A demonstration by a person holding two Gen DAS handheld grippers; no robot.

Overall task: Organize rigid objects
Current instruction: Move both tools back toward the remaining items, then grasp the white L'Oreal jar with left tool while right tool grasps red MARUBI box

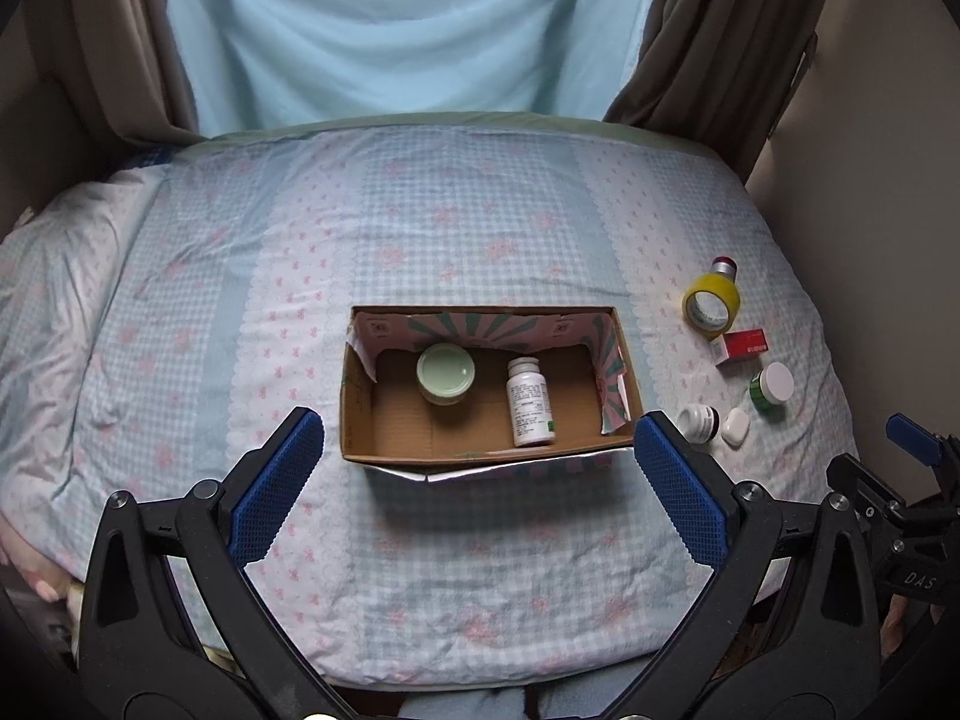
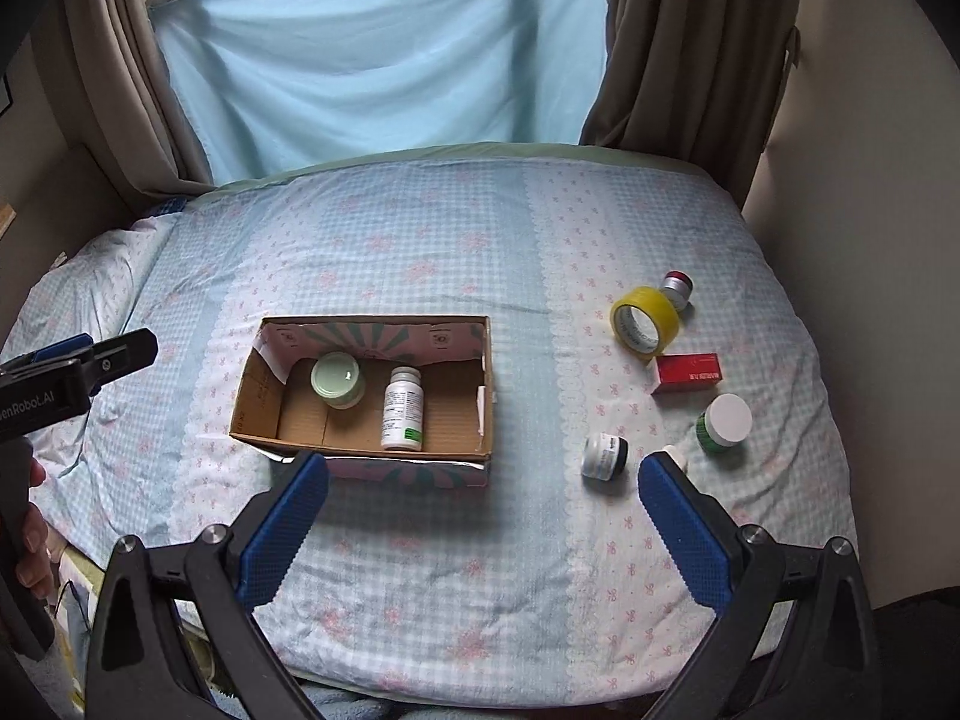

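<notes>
Both tongs, left (image 1: 479,450) and right (image 2: 483,486), gape wide (nothing held); box (image 2: 258,387) holds bottle (image 2: 402,408).

a box (image 1: 489,384) is set mid-bed (image 1: 420,228), a jar (image 1: 446,372) and a bottle (image 1: 529,402) laid inside; to its right, a tape roll (image 1: 711,303), a carton (image 1: 743,347) and small jars (image 1: 773,385) are scattered.

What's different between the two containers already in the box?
The jar is short and wide with a pale green lid; the bottle is tall, narrow and white with a printed label. The jar stands upright, lid facing up, near the back wall; whether the bottle stands or lies I cannot tell. Both are capped and sit on the floor of the cardboard box, apart from each other.
</notes>
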